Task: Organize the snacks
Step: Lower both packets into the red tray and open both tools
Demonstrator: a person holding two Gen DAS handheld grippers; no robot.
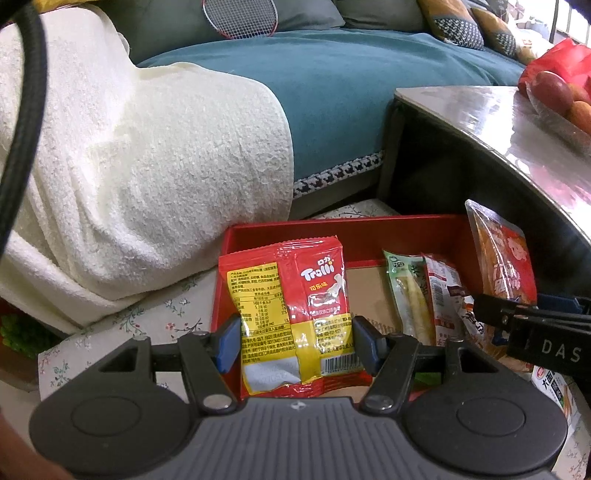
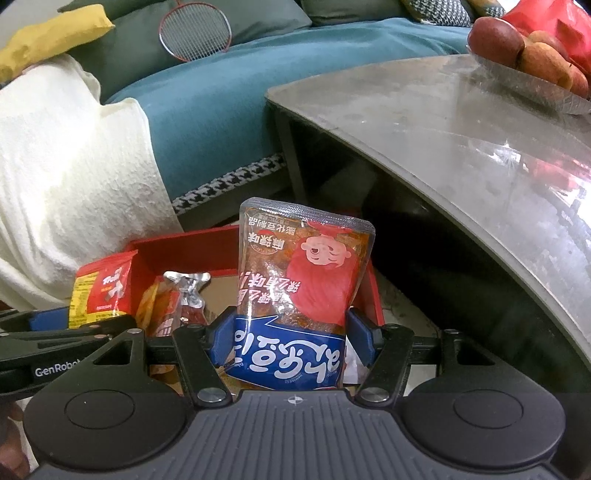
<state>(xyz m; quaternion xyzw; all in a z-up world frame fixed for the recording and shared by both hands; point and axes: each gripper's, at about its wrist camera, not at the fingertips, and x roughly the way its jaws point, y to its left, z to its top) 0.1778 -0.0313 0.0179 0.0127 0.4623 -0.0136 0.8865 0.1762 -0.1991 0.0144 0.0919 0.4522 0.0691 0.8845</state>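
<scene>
Sitting low on a floral-print cloth (image 1: 122, 325) between a teal sofa (image 1: 332, 110) and a glossy grey desk (image 1: 498, 122) — a red tray (image 1: 332, 230) with a brown cardboard floor, holding the snacks. Draping over the sofa's near end, a nubbly cream towel (image 1: 147, 166); leaning against the dark cushions behind, a badminton racket (image 1: 240, 14). Resting on the desk's far corner, a clear dish of round reddish-brown fruit (image 2: 524, 51) beside a red bag (image 2: 554, 22).

Pointing steeply down into the tray, side by side, both tongs. Pinching a red-and-yellow Trolli gummy packet (image 1: 295, 317) by its two side edges, the left tongs (image 1: 295, 341), blue pads pressing the crinkled foil and keeping it upright at the tray's left wall. Clamping a taller clear pouch (image 2: 299, 280) across its blue lower band, the right tongs (image 2: 291, 343), the pouch standing upside down near the tray's right wall, printed with a red cartoon figure, oily orange contents showing through the film.

Lying flat on the tray floor between the two held packs — a green-edged sachet with a pale yellow strip inside (image 1: 410, 295) and a slim red-and-white sachet (image 1: 443, 291), touching each other. Showing in the right wrist view, a crimped silver foil end (image 2: 186, 282) on one of these middle sachets.
</scene>
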